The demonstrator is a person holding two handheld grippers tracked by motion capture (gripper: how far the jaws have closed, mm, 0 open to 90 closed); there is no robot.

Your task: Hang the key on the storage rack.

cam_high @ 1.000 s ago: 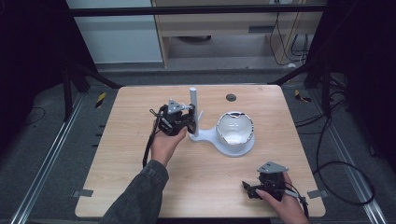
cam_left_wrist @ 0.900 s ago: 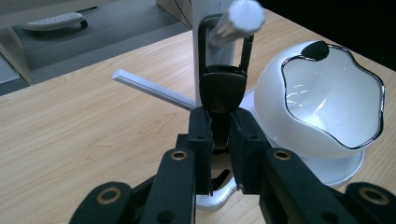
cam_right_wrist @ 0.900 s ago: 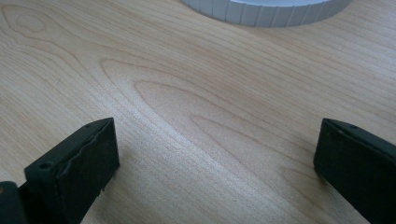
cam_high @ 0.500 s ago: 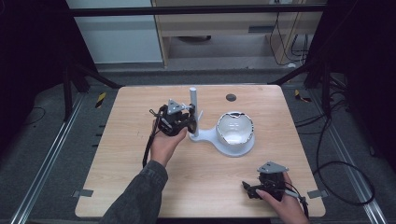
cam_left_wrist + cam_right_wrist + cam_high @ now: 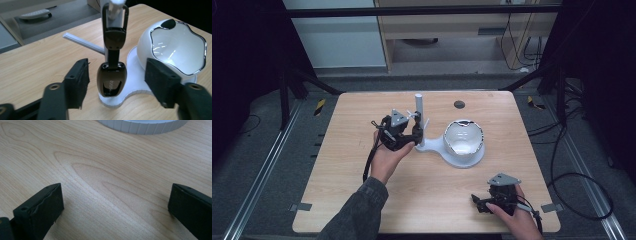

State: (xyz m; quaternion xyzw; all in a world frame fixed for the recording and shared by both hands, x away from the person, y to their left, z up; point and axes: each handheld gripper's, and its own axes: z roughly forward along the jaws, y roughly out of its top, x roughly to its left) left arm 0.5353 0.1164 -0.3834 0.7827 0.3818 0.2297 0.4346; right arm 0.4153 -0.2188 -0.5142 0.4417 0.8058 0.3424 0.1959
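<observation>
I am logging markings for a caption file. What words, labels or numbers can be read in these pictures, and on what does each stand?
Key fob, hanging from the white stand between the open jaws of the left claw: pale lettering on its dark face, too blurred and tilted to read.
White bowl: no text visible.
Wooden table: no text visible.
Right claw: no text visible.
Nothing else carries legible writing.

Matt wood-grain table (image 5: 362,200); glossy white bowl (image 5: 175,47), chrome-look rim; glossy dark key fob (image 5: 111,80)
</observation>
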